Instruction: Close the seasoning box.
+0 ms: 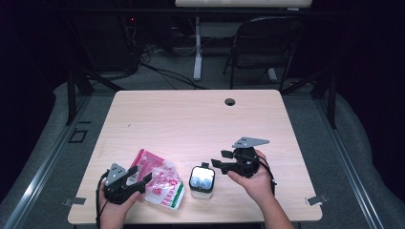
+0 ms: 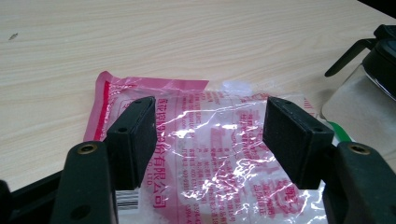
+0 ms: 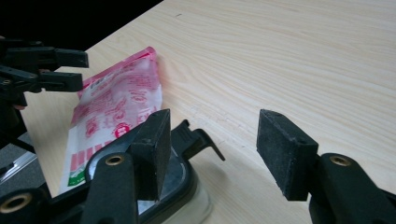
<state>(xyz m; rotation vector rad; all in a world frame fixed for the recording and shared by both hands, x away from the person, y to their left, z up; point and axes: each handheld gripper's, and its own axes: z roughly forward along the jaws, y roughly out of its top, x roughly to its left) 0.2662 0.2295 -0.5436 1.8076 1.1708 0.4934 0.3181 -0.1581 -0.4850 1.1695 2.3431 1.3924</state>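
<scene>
The pink-printed plastic bag (image 1: 160, 180) lay flat on the desk (image 1: 191, 119) near its front edge. Over the bag's near-left end hovered the left gripper (image 1: 138, 177), jaws spread apart (nothing between them but air). Just right of the bag stood a clear lidded container (image 1: 202, 181), and right of that the right gripper (image 1: 218, 159) hung, jaws likewise apart.

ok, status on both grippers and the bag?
Left gripper open, fingers over the bag, not gripping. Right gripper open, by the jar, empty. Bag flat on table, jar beside it. Nothing in the way.
</scene>
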